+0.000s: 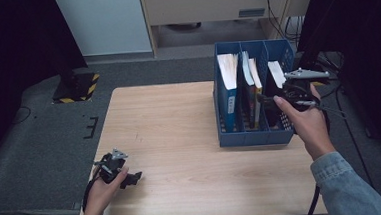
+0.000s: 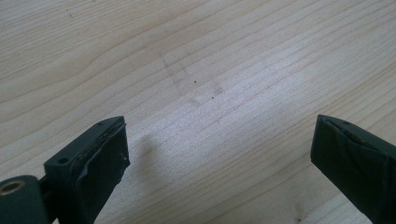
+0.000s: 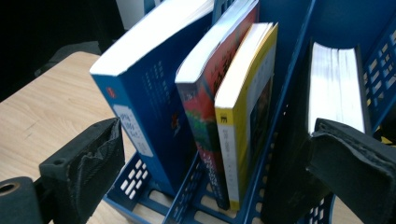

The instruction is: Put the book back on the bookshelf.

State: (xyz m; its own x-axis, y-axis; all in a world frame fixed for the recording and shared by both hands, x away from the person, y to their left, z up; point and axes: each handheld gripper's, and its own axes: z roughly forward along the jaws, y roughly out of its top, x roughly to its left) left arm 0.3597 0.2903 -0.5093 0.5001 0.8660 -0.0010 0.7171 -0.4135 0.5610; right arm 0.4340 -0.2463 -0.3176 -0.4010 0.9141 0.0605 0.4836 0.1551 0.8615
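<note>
A blue three-slot file rack [image 1: 253, 136] stands at the right of the wooden table [image 1: 180, 138]. Its left slot holds a thick blue book [image 3: 144, 102]. The middle slot holds a red book [image 3: 210, 107] and a yellow book [image 3: 250, 121], and the right slot a black-covered book [image 3: 334, 88]. My right gripper [image 1: 273, 96] hovers over the rack's right side, open, its jaws spread wide around the middle and right slots [image 3: 217, 140] with nothing gripped. My left gripper [image 1: 133, 178] rests low at the table's front left corner, open over bare wood [image 2: 219, 135].
A black stand base with yellow-black stripes [image 1: 77, 87] sits on the grey floor beyond the table's left corner. Cables [image 1: 326, 59] run down right of the rack. A pale cabinet [image 1: 212, 6] stands at the back.
</note>
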